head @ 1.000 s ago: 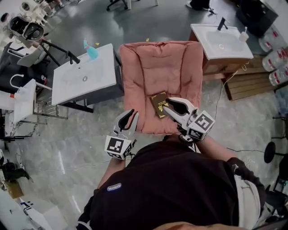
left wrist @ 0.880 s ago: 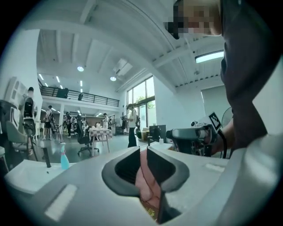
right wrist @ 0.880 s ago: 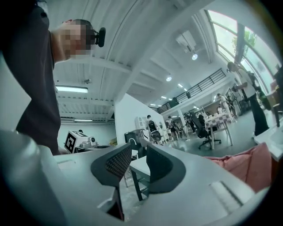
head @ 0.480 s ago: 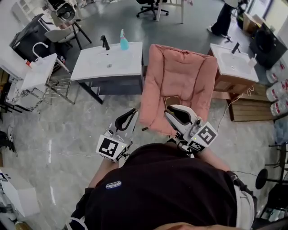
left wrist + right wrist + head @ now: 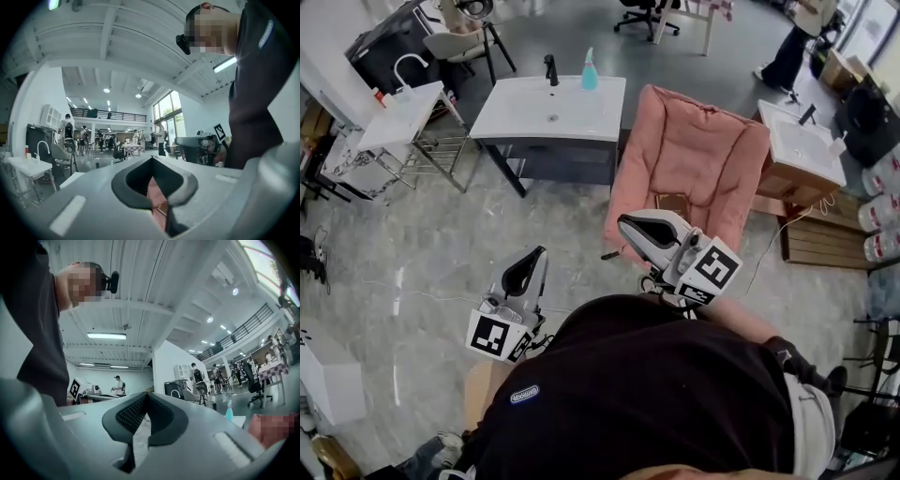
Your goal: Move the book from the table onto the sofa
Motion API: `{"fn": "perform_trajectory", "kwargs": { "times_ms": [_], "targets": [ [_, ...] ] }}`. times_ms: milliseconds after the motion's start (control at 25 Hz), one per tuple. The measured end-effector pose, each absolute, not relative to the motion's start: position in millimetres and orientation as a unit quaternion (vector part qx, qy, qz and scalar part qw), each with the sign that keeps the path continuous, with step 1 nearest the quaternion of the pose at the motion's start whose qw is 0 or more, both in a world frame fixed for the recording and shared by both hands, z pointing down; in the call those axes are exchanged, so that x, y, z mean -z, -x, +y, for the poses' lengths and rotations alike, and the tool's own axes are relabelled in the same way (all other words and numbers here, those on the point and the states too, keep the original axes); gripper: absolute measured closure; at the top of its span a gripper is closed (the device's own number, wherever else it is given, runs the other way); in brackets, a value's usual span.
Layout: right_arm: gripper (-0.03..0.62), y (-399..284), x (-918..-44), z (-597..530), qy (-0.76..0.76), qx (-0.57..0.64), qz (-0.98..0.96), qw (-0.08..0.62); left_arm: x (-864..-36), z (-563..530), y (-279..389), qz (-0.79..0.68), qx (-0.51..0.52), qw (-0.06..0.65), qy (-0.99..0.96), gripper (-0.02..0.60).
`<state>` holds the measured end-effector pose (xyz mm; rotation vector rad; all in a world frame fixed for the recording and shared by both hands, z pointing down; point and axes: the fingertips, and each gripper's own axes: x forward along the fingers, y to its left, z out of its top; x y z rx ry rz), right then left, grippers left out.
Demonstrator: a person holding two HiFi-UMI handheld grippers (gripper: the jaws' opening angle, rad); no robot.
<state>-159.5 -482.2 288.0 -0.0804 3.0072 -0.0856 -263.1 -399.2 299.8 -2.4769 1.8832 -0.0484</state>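
Observation:
The brown book [image 5: 672, 202] lies on the seat of the pink sofa [image 5: 698, 150], partly hidden behind my right gripper. My right gripper [image 5: 624, 223] hovers at the sofa's front edge, shut with nothing in it, its tips pointing left. Well to the left over the grey floor, my left gripper [image 5: 537, 254] is also shut and holds nothing. In the left gripper view the jaws [image 5: 150, 160] meet at their tips, and pink sofa fabric [image 5: 154, 197] shows through the hollow between them. The right gripper view has the jaws [image 5: 147, 395] closed tip to tip, aimed at the room.
A white washbasin table [image 5: 553, 108] with a blue spray bottle [image 5: 589, 70] stands left of the sofa. Another basin on a wooden cabinet [image 5: 802, 150] is to its right, with a wooden pallet [image 5: 825, 239] beside it. A person [image 5: 792, 52] stands at the back.
Both grippers have drawn back from the sofa. The left one has swung out left and lower. The book stays on the seat, and the head view has backed away.

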Motion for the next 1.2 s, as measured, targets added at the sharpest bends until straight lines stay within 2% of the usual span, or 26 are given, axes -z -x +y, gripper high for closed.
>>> {"fn": "perform_trajectory", "kwargs": {
  "times_ms": [440,1200],
  "targets": [
    [0.565,181,-270,-472,-0.013,0.042,0.996,0.074,-308,-351,293,0.660,0.026,-0.009,0.751,0.574],
    [0.565,148,-283,-494,0.047,0.044,0.996,0.064,-317,-390,277,0.621,0.013,-0.019,0.783,0.574]
  ]
}}
